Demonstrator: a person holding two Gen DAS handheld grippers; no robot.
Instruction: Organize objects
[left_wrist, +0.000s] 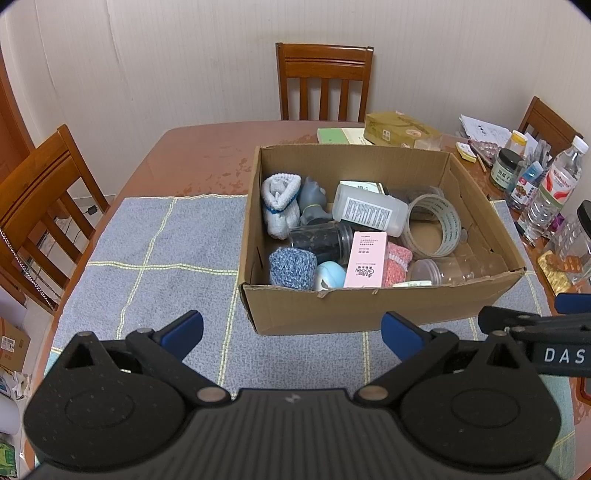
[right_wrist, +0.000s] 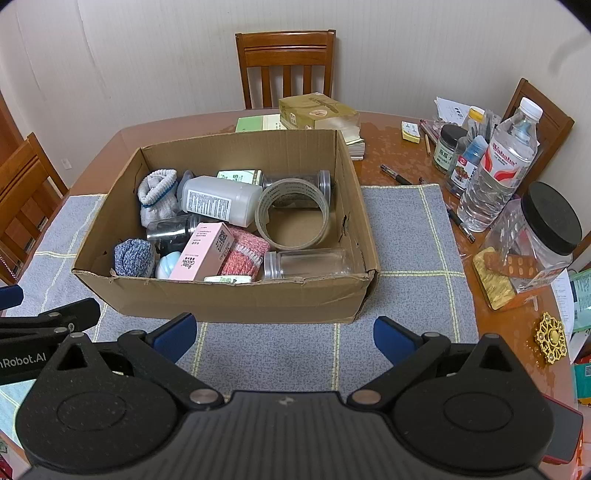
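An open cardboard box (left_wrist: 332, 306) (right_wrist: 236, 299) stands on a grey checked cloth (left_wrist: 162, 258) (right_wrist: 406, 236). Inside lie a pink carton (left_wrist: 365, 260) (right_wrist: 203, 253), a white bottle (left_wrist: 369, 210) (right_wrist: 221, 199), a tape roll (left_wrist: 436, 225) (right_wrist: 291, 214), rolled socks in white (left_wrist: 280, 203), blue (left_wrist: 291, 267) (right_wrist: 133, 257) and red (right_wrist: 245, 251), a clear jar (right_wrist: 306, 263) and a dark jar (left_wrist: 321, 242). My left gripper (left_wrist: 291, 334) is open and empty in front of the box. My right gripper (right_wrist: 284, 336) is open and empty, also in front of it.
Wooden chairs (left_wrist: 325, 81) (right_wrist: 286, 66) stand around the table. At the right are a water bottle (right_wrist: 498, 166), a black-lidded plastic jar (right_wrist: 539, 240), small jars, pens and pill packs. A tissue box (right_wrist: 317, 110) and a green book (right_wrist: 258, 123) lie behind the cardboard box.
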